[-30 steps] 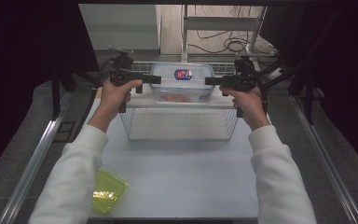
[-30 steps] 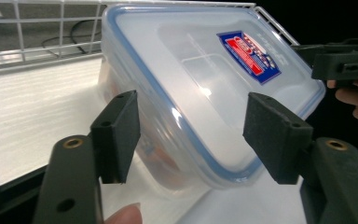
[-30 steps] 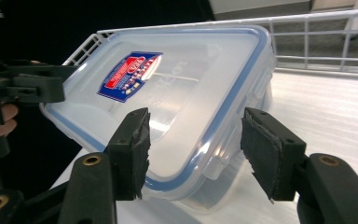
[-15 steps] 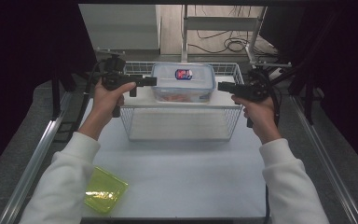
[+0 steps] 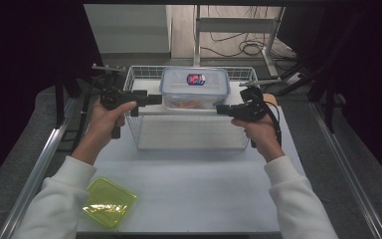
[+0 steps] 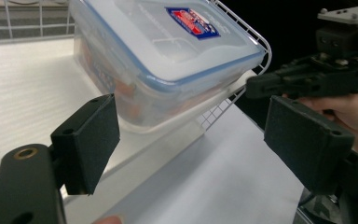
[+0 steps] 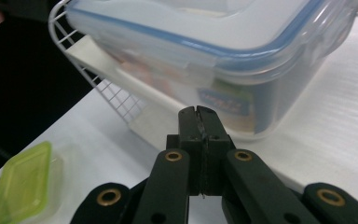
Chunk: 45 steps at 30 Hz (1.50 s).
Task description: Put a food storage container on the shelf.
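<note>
A clear plastic container (image 5: 195,88) with a blue-rimmed lid and a red and blue sticker stands in the far part of a white wire basket (image 5: 189,145). My left gripper (image 5: 155,98) points at its left side from just outside the basket wall. In the left gripper view the jaws (image 6: 191,105) stand wide apart, have just been opening, and hold nothing; the container (image 6: 168,51) lies beyond them. My right gripper (image 5: 220,108) points at the container's right side. Its jaws (image 7: 198,112) have just closed together on nothing, a little short of the container (image 7: 242,60).
A small yellow-green lidded box (image 5: 108,201) lies at the near left corner of the white table (image 5: 199,189); the right gripper view shows it as well (image 7: 21,182). The near half of the basket holds a white liner (image 5: 189,132). Metal rails edge both sides of the table.
Both grippers have drawn outward from the container's sides, the right one also coming nearer and lower. The right jaws have shut. The container stays in the basket.
</note>
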Available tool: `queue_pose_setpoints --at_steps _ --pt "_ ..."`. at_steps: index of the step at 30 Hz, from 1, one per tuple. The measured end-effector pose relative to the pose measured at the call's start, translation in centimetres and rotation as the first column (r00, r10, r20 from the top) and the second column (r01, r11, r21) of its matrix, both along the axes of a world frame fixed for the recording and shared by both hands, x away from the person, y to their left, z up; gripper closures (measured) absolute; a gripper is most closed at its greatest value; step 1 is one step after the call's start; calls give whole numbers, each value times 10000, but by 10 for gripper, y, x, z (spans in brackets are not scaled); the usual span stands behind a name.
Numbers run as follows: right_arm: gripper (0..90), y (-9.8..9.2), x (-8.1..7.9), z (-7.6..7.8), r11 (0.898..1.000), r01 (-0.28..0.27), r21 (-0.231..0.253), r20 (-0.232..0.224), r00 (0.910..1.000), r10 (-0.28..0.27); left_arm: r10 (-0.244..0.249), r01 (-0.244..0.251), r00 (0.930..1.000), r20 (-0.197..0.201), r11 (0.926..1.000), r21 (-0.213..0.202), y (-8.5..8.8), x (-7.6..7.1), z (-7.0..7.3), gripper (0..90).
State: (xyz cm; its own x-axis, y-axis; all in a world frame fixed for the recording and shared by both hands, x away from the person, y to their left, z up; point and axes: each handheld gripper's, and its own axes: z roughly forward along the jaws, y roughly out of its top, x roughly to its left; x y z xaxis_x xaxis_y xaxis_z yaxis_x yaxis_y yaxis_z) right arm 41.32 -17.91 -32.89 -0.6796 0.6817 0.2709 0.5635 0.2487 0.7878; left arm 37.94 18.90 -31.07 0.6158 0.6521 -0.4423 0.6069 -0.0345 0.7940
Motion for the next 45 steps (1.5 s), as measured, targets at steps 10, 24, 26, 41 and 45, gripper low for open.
queue_pose_setpoints --at_steps 10,24,26,41,45 --pt "888 -3 8 -3 9992 337 199 49 9994 -338 27 -28 10000 -72 10000 -72 9 -2 -7 171" --pt "887 -12 -13 -12 9990 -270 352 45 9996 269 -354 354 9994 -6 9991 240 9 -22 -17 182" --pt "880 -14 -20 -12 9994 -316 149 -31 9995 317 -374 373 9993 24 9986 381 9 -26 -18 191" --pt "587 -34 -71 -60 9916 -611 -1141 4 9981 615 -610 714 9957 -695 9849 1579 28 -83 -90 244" --pt "506 -39 -82 -84 9933 -649 -953 -425 9972 611 -903 1070 9920 -880 9724 2075 27 -98 -110 245"
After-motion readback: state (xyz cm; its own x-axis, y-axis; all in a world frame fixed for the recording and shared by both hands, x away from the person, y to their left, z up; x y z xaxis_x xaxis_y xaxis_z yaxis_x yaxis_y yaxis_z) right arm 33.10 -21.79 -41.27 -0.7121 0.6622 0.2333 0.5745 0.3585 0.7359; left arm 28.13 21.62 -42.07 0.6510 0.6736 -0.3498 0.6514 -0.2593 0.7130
